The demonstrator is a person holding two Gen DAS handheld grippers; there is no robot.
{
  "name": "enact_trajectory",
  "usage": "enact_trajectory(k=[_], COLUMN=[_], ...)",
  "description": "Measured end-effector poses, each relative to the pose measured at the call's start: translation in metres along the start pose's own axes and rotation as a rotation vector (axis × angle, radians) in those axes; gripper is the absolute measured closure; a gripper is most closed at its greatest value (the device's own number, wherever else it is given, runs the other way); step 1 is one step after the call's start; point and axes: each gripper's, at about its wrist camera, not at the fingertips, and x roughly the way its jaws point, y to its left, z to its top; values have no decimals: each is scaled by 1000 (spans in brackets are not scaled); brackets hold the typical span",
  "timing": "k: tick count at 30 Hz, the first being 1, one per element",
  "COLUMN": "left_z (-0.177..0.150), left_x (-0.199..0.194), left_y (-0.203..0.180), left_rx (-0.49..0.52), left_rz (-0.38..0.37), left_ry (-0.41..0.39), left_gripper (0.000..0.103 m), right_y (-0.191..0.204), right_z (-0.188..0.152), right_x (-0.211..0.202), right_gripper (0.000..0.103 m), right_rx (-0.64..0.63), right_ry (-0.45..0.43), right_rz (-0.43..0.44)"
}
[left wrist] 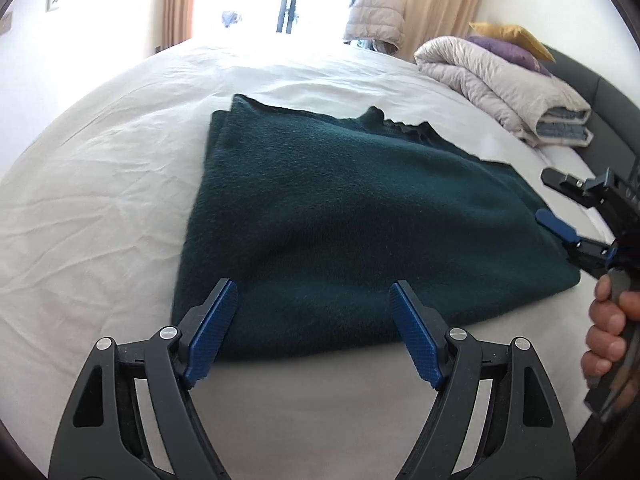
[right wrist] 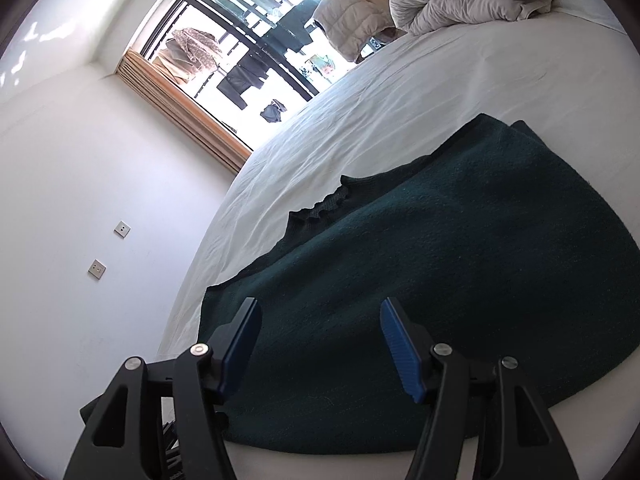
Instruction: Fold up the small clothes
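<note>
On the white bed (left wrist: pixel 100 184), seen from the left wrist, the dark green sweater (left wrist: pixel 340 216) lies already folded into a broad slab, its collar (left wrist: pixel 400 122) at about 1 o'clock and a doubled edge at 10 o'clock. The left tool (left wrist: pixel 314 292) hangs released over the near hem at 6 o'clock, its blue pads (left wrist: pixel 212 332) well apart with nothing between them. At 3 o'clock the right tool (left wrist: pixel 556 208) stands beside the sweater's right edge, a hand (left wrist: pixel 608 332) on its grip; its blue finger overlaps that edge, but whether it touches cannot be told.

From the right wrist the same sweater (right wrist: pixel 440 280) fills the lower right, its collar (right wrist: pixel 324 208) at 10 o'clock. The right tool (right wrist: pixel 320 316) is likewise released, empty between the pads, above the nearest edge. A rolled duvet (right wrist: pixel 460 0) sits far off at 1 o'clock.

The fold looks well along; the likely next step is one more halving or a tidy. To do it well, each tool should come down on the near hem at matching points, pinch every layer rather than the top one alone, lift evenly, and carry the edge straight towards the collar so the sides stay aligned. Thick knit may slip or bunch, so a deep bite seems wise.
</note>
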Motion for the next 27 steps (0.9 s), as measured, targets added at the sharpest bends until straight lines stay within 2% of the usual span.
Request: enact_trajectory(k=[2, 5, 10, 12, 20, 24, 26, 27], left_z=[-12, -32, -48, -47, -34, -24, -18, -14], left_x=[-20, -36, -39, -29, -9, 4, 12, 17], left_y=[23, 52, 76, 78, 92, 98, 103, 107], left_rx=[-135, -342, -582, -639, -847, -894, -922, -943], left_rz=[-33, -82, -228, -285, -340, -393, -421, -436], left_ry=[-16, -1, 3, 13, -42, -45, -47, -43], left_gripper=[24, 16, 16, 16, 16, 17, 22, 29], right_y=[1, 4, 11, 14, 12, 13, 15, 16], right_z=[-1, 1, 2, 2, 5, 7, 8, 9], right_x=[-1, 5, 16, 19, 21, 24, 26, 27], right_gripper=[38, 38, 38, 38, 39, 41, 41, 41], right_rx=[-3, 7, 12, 4, 20, 23, 17, 13], right_ry=[4, 11, 35, 43, 50, 57, 64, 67], right_rz=[12, 32, 58, 67, 97, 104, 103, 103])
